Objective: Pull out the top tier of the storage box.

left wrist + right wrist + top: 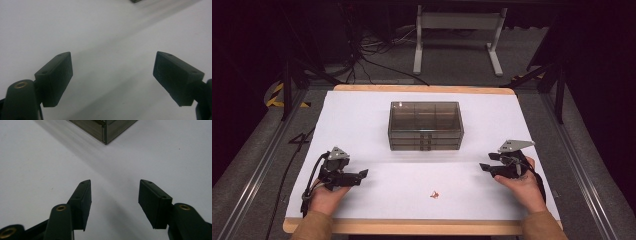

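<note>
A smoky clear plastic drawer box (425, 125) stands at the middle of the white table (362, 115); its corner (105, 130) appears at the top of the right gripper view. A small red object (434, 194) lies near the front edge, between the two hands. My left gripper (362, 176) rests at the front left, pointing right, and its jaws stand wide apart over bare white surface (112, 75). At the front right my right gripper (484, 167) points left toward the box, open with nothing between its jaws (115, 205).
The table has a wooden rim (422, 88). Beyond it, on the grey floor, stand a white table frame (457, 35) and loose cables (372, 55). Metal rails (257, 170) run along both sides of the table.
</note>
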Demonstrator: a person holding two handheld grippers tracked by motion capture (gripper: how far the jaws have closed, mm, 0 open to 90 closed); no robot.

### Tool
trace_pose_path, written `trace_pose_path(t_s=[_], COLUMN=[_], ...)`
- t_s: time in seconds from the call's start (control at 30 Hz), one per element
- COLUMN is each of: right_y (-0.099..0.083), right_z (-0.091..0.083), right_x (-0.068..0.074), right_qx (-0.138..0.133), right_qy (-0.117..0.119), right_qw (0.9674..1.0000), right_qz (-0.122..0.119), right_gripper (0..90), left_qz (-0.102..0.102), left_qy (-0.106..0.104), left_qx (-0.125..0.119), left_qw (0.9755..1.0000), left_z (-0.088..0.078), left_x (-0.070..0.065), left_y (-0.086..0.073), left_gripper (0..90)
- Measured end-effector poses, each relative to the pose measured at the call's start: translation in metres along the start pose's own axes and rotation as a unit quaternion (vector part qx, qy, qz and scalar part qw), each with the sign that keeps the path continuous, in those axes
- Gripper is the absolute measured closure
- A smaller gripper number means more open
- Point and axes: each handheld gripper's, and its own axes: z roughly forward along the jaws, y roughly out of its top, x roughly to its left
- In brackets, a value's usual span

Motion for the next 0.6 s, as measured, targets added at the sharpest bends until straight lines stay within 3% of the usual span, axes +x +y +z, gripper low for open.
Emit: trace_pose_path(t_s=[0.03,0.07,0.1,0.2,0.23,0.4,0.6], right_y=[0.006,0.006,0.013,0.018,0.022,0.028,0.030], right_z=[-0.002,-0.002,-0.002,0.000,0.001,0.001,0.001], right_x=[-0.001,-0.001,0.000,0.001,0.003,0.009,0.022], right_qx=[0.006,0.006,0.025,0.043,0.053,0.043,0.043], right_qy=[0.017,0.017,0.033,0.034,0.035,0.043,0.047], right_qw=[0.9998,0.9998,0.9991,0.9981,0.9973,0.9975,0.9961], right_qz=[-0.004,-0.004,-0.008,-0.026,-0.037,-0.036,-0.061], right_gripper=[48.3,48.3,47.7,47.6,47.6,47.7,47.6], left_qz=[0.001,0.004,0.012,0.017,0.019,0.029,0.044], left_qy=[-0.009,-0.017,-0.034,-0.034,-0.043,-0.043,-0.052], left_qx=[0.002,0.006,0.017,0.021,0.021,0.016,0.018], left_qw=[1.0000,0.9998,0.9992,0.9991,0.9987,0.9985,0.9975], left_z=[0.001,0.001,0.004,0.007,0.009,0.009,0.009], left_x=[-0.001,-0.001,0.000,0.001,0.001,-0.003,-0.007], left_y=[0.002,0.004,0.006,0.008,0.010,0.012,0.012], left_gripper=[15.9,15.9,15.6,14.8,14.7,14.8,15.1])
